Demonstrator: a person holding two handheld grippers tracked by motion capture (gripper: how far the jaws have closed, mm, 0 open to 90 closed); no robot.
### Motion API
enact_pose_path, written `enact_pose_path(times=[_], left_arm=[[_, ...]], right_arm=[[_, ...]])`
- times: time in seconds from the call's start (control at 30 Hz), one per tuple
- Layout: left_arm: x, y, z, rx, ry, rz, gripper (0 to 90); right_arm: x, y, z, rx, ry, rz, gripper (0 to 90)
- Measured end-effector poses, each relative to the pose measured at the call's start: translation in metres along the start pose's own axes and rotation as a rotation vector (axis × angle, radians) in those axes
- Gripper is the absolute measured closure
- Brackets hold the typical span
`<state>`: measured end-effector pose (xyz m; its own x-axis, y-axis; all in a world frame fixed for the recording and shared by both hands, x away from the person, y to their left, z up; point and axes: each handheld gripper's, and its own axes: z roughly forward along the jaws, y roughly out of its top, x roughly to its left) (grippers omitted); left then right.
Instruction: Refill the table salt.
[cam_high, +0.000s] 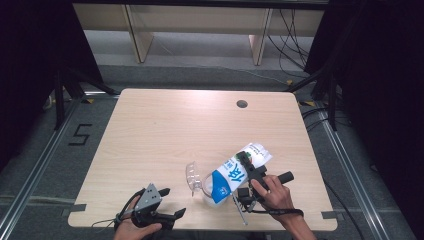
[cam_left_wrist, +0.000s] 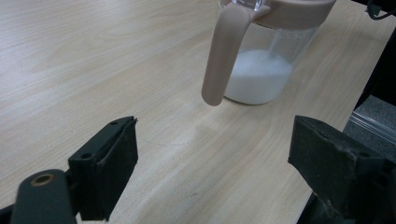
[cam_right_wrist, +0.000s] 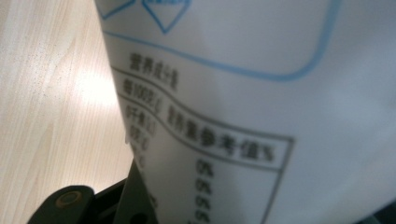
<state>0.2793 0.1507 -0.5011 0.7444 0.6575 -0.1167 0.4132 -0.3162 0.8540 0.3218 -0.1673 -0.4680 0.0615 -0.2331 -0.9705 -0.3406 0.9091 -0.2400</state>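
A white and blue milk carton (cam_high: 234, 174) is held tilted, its top lowered toward a clear pitcher (cam_high: 201, 184) near the table's front edge. My right gripper (cam_high: 245, 175) is shut on the carton's sides. In the right gripper view the carton's printed panel (cam_right_wrist: 243, 102) is pressed close to the camera, with one black finger (cam_right_wrist: 112, 203) against it. The pitcher (cam_left_wrist: 261, 70) has a beige handle (cam_left_wrist: 224, 51) and rim, and white milk (cam_left_wrist: 259, 79) lies in its bottom. My left gripper (cam_high: 172, 202) rests open at the front left, with nothing between its fingers (cam_left_wrist: 109, 163).
The light wooden table (cam_high: 165, 130) has a round cable hole (cam_high: 242, 104) at the back right. The pitcher's clear lid (cam_high: 191, 175) stands flipped open to the left. Dark curtains and metal floor rails flank the table.
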Motion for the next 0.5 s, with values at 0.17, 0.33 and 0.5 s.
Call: enact_pose_path(times=[0.17,0.33,0.5], left_arm=[[0.0,0.0001,0.0001,0.0,0.0,-0.001,15.1],[-0.0002,0.0001,0.0001,-0.002,0.0,-0.003,15.1],[-0.001,0.0,0.0009,-0.013,0.002,-0.011,15.1]], right_arm=[[0.0005,0.0006,-0.0006,0.008,0.004,0.008,63.9],[0.0018,0.0007,-0.0011,0.017,0.002,0.029,64.1],[0.0021,0.0012,-0.0014,0.017,0.005,0.029,64.3]])
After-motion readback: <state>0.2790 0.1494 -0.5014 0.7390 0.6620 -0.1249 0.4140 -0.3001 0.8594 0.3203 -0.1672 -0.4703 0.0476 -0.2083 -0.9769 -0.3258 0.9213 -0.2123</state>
